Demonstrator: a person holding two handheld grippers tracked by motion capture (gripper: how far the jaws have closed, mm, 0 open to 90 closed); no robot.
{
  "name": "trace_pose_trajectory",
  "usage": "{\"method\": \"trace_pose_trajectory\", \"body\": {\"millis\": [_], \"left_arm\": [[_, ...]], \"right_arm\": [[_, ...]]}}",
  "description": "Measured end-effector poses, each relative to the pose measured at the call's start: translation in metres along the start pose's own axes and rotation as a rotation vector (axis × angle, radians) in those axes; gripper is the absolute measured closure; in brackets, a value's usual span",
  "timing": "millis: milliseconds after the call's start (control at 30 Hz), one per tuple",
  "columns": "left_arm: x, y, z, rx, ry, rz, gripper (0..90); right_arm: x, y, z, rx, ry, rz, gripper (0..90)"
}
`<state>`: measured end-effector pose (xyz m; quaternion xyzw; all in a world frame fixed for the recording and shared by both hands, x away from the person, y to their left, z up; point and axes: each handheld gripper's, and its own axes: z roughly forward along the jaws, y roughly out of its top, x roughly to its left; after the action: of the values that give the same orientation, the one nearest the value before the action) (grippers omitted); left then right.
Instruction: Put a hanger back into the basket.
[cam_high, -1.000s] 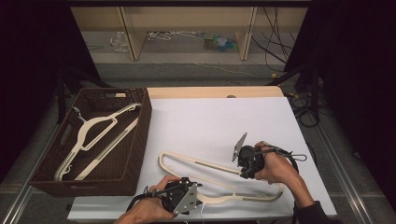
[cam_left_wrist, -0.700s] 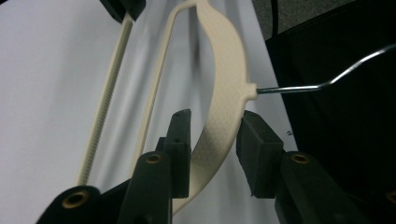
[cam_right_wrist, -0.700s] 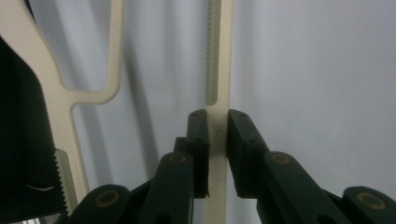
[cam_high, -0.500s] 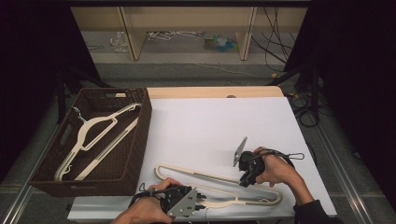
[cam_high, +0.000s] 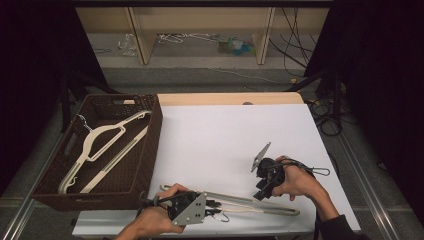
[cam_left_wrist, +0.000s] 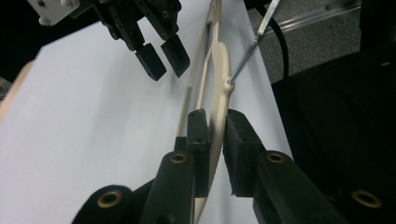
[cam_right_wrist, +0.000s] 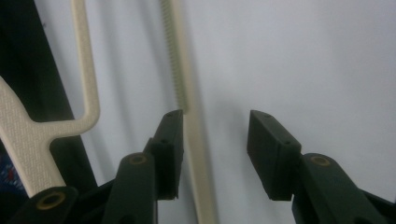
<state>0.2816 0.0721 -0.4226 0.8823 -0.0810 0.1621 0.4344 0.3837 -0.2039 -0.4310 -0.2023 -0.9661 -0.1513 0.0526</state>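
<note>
A cream plastic hanger (cam_high: 250, 202) lies along the white table's front edge, its metal hook (cam_high: 220, 217) pointing toward me. My left gripper (cam_high: 212, 206) has just been closing, and its jaws are now shut on the hanger (cam_left_wrist: 219, 70) just below the neck, where the hook (cam_left_wrist: 252, 46) rises. My right gripper (cam_high: 260, 192) hovers over the hanger's right half. Its jaws have just been opening and now stand apart (cam_right_wrist: 215, 126). The hanger's ridged bar (cam_right_wrist: 187, 70) runs between them close to the left jaw, and neither pad presses on it. The right gripper (cam_left_wrist: 161, 56) also appears far off in the left gripper view.
A dark brown wicker basket (cam_high: 150, 150) stands at the table's left with two cream hangers (cam_high: 100, 145) inside. The white table sheet (cam_high: 225, 135) stretches behind the hands. A shelf unit (cam_high: 200, 30) and cables (cam_high: 325, 115) lie beyond the table.
The hanger's left end has swung toward the front edge. My left gripper closed onto it near the neck and rose a little. My right gripper let go of the bar.
</note>
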Motion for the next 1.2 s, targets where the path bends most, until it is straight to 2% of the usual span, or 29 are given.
{"method": "trace_pose_trajectory", "body": {"millis": [67,100,200,233,333,433,533,667,867,1033,1133,1167,1200], "left_arm": [[0.002,0.002,-0.003,0.002,0.013,0.001,83.4],[0.002,0.002,-0.003,0.003,0.020,0.001,84.1],[0.004,0.003,-0.006,0.009,0.033,-0.008,85.5],[0.005,0.003,-0.007,0.006,0.036,-0.026,85.7],[0.008,0.003,-0.010,-0.004,0.044,-0.064,85.9],[0.010,0.002,-0.011,0.000,0.055,-0.089,85.9],[0.013,0.001,-0.015,0.003,0.048,-0.141,86.0],[0.018,-0.001,-0.020,-0.012,0.070,-0.203,86.0],[0.025,-0.004,-0.027,-0.026,0.082,-0.327,86.0],[0.029,-0.006,-0.034,-0.043,0.103,-0.384,86.0],[0.032,-0.005,-0.039,-0.052,0.121,-0.425,86.0],[0.033,-0.006,-0.042,-0.062,0.129,-0.440,86.0],[0.034,-0.006,-0.044,-0.064,0.137,-0.440,86.0]], "right_arm": [[0.000,0.000,-0.011,-0.049,-0.033,0.025,50.5],[0.000,0.000,-0.017,-0.079,-0.049,0.022,50.4],[0.002,-0.001,-0.031,-0.120,-0.082,0.038,49.7],[0.003,-0.002,-0.035,-0.133,-0.090,0.050,49.6],[0.004,-0.004,-0.045,-0.160,-0.115,0.044,49.6],[0.005,-0.006,-0.050,-0.182,-0.134,0.051,49.1],[0.004,-0.007,-0.052,-0.200,-0.146,0.055,48.5],[0.003,-0.009,-0.058,-0.223,-0.167,0.065,48.5],[0.002,-0.015,-0.073,-0.262,-0.201,0.084,48.3],[0.000,-0.023,-0.085,-0.293,-0.220,0.109,47.7],[-0.002,-0.027,-0.090,-0.312,-0.233,0.103,47.4],[-0.001,-0.028,-0.090,-0.319,-0.239,0.128,47.2],[-0.001,-0.030,-0.092,-0.319,-0.242,0.124,46.8]]}}
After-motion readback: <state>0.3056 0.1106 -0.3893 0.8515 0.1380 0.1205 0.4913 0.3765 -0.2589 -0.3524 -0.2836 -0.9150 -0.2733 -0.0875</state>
